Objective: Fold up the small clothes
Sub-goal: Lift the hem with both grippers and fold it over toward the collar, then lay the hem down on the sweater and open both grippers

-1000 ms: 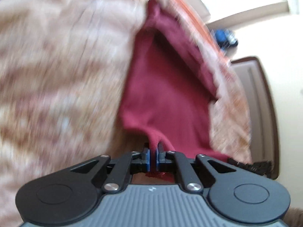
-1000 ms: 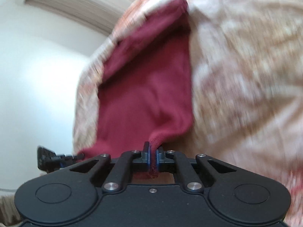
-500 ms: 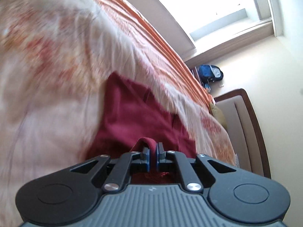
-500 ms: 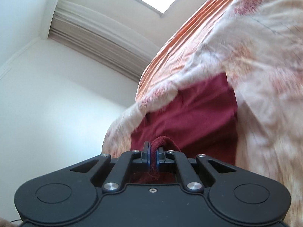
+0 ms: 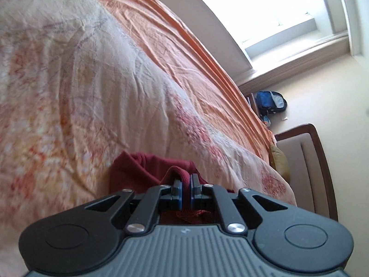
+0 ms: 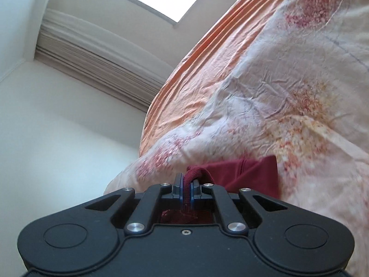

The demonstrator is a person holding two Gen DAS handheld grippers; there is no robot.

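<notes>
Left tongs (image 5: 185, 185) and right tongs (image 6: 186, 185) each pinch a hem corner of the maroon garment (image 5: 138, 170), which lies on the bed's floral quilt (image 5: 80, 80) just ahead of both. Soft, light, limp knit; corner grips suit it best.

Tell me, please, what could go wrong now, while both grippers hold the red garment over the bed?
1. The left gripper and right gripper each pinch only a thin edge of the red garment; it may slip out.
2. The garment looks bunched, so the fold may land crooked.
3. It may drag and wrinkle the floral blanket.
</notes>
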